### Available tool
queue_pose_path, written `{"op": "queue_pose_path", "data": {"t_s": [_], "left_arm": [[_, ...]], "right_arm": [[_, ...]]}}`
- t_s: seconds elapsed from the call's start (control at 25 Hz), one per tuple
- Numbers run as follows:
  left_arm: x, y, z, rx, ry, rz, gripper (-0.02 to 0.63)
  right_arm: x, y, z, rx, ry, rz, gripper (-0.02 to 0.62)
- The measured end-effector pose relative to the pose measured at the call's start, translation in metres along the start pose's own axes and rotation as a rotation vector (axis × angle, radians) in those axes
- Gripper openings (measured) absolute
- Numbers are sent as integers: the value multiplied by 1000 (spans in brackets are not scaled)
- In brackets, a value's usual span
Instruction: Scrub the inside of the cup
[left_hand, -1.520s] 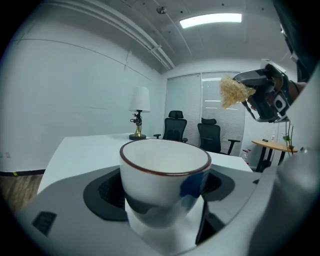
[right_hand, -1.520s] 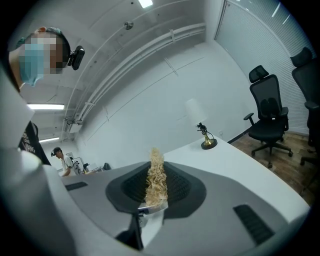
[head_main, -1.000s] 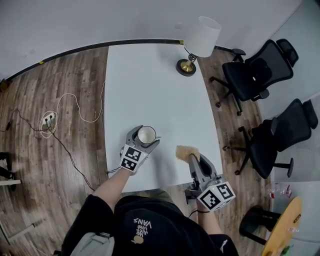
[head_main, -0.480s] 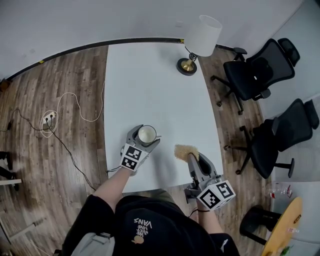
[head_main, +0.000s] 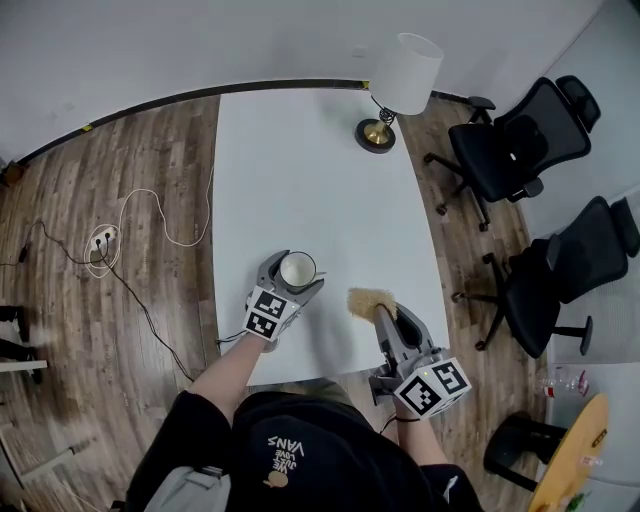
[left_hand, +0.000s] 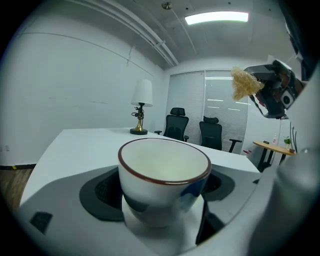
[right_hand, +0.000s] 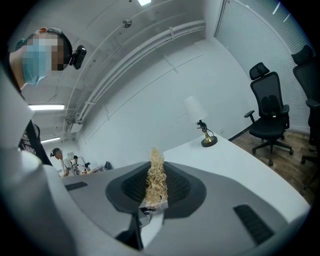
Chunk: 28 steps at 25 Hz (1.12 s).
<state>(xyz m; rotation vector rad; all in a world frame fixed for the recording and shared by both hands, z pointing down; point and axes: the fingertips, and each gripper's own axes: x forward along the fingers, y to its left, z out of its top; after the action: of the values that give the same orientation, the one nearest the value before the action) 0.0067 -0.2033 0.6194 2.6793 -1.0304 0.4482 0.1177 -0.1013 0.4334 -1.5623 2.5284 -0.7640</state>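
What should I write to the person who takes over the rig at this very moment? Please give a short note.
Left claw: shut on the cup, mouth up, over the near part of the white table.
Right claw: shut on the tan scrubber, held to the right of the cup and not touching it.
Done: both things are gripped.
Left: bring the scrubber into the cup and scrub the inside.

A long white surface stands on a wood-plank floor. A lamp with a white shade and brass base sits near its far right corner.
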Motion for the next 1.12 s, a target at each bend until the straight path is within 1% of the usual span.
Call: {"op": "queue_pose_path", "data": {"t_s": [0.24,0.48,0.84,1.0,1.12], "left_arm": [[-2,-1,5,-18,-2,-13,419],[-13,-4,23,-11,-44,-17,420],[-53,2,49,1,-94,40,419],[-72,1,68,-8,-130,52,419],[-85,-6,80,31,-150,61,419]], "right_arm": [[0,0,1,1,-5,5,71],[-2,2,5,0,-20,10,71],[2,6,12,13,-55,45,71],[7,12,14,15,-63,71,71],[10,16,14,20,-71,89,71]]}}
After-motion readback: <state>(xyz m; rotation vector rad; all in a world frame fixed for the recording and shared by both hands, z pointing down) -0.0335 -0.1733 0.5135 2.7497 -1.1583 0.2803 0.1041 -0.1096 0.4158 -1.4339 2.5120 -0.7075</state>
